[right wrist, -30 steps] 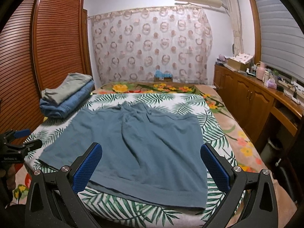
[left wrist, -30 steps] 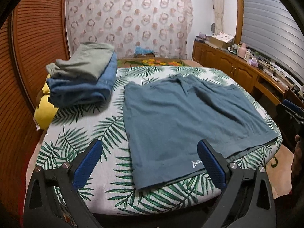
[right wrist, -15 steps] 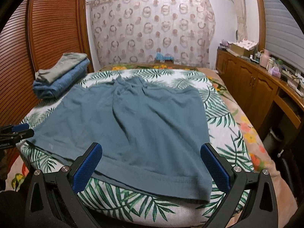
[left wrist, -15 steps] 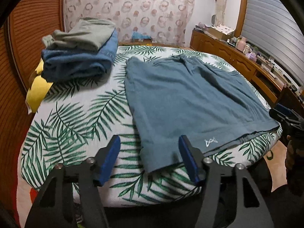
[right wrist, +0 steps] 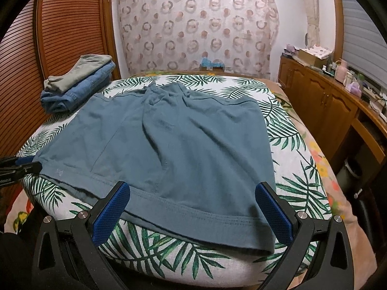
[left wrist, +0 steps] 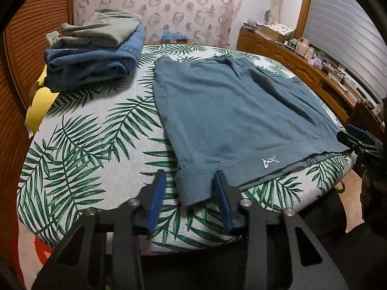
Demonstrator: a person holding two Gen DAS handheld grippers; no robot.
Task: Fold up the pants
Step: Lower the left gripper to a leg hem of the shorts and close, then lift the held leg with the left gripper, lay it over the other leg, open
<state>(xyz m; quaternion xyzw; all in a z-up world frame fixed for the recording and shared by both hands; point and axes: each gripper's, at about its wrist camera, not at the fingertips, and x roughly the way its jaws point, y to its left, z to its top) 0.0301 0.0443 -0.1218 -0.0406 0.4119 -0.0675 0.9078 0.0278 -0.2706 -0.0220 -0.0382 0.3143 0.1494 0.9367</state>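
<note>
A pair of teal shorts (left wrist: 232,111) lies flat on the palm-leaf bed sheet (left wrist: 92,149), hem towards me; it also shows in the right wrist view (right wrist: 179,145). My left gripper (left wrist: 189,188) is partly closed, its blue fingers on either side of the near left hem corner, without pinching it. My right gripper (right wrist: 193,207) is wide open, its fingers straddling the right part of the hem. Each gripper shows at the edge of the other's view: the right gripper (left wrist: 360,140), the left gripper (right wrist: 19,166).
A stack of folded jeans and grey-green trousers (left wrist: 94,53) sits at the bed's far left, over something yellow (left wrist: 41,101). A wooden shutter wall (right wrist: 48,48) runs along the left. A wooden cabinet (right wrist: 333,106) with clutter stands on the right. A curtain (right wrist: 198,29) hangs behind.
My left gripper has moved down to the left hem corner and narrowed around it. My right gripper has moved closer to the hem and stayed open.
</note>
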